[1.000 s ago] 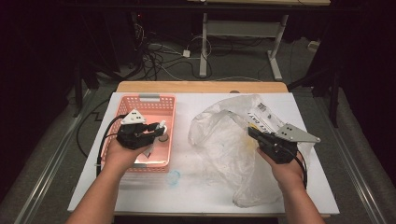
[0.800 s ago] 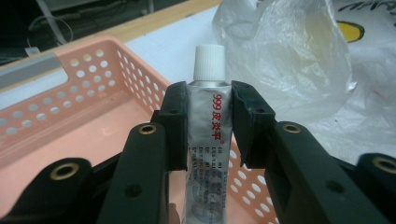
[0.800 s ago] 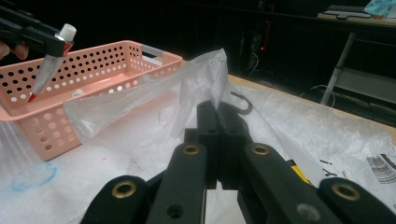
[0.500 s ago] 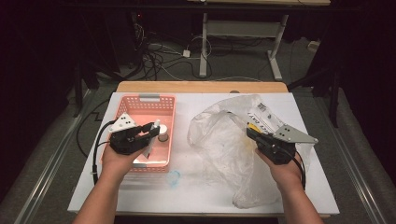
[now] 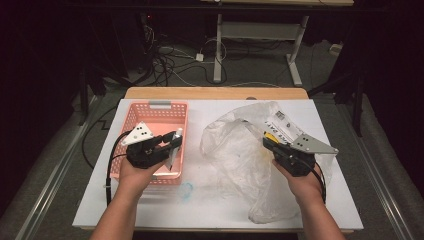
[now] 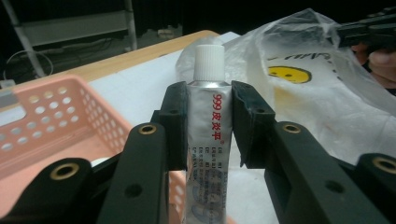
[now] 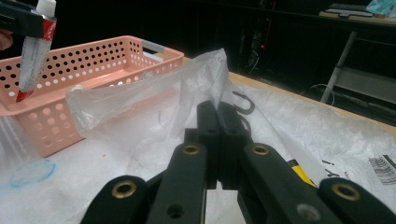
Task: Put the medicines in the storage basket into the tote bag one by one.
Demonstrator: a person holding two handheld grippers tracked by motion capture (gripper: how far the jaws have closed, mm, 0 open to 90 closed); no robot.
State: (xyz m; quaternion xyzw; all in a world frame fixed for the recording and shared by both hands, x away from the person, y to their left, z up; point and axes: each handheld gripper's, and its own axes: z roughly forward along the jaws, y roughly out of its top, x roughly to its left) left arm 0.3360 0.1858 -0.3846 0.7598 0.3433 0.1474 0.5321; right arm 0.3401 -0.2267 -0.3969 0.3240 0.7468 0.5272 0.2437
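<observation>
The left gripper (image 5: 172, 145) clamped a tube (image 6: 209, 140) (cap up) over the basket (image 5: 150, 112) while the right gripper (image 5: 267, 142) pinched the bag (image 5: 240, 150)

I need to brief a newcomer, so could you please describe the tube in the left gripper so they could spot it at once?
Start at the pink basket on the table's left side. Just above its right edge the left gripper clamps the tube: slim, silver, white-capped, with red print, unlike the clear plastic bag to its right.
</observation>
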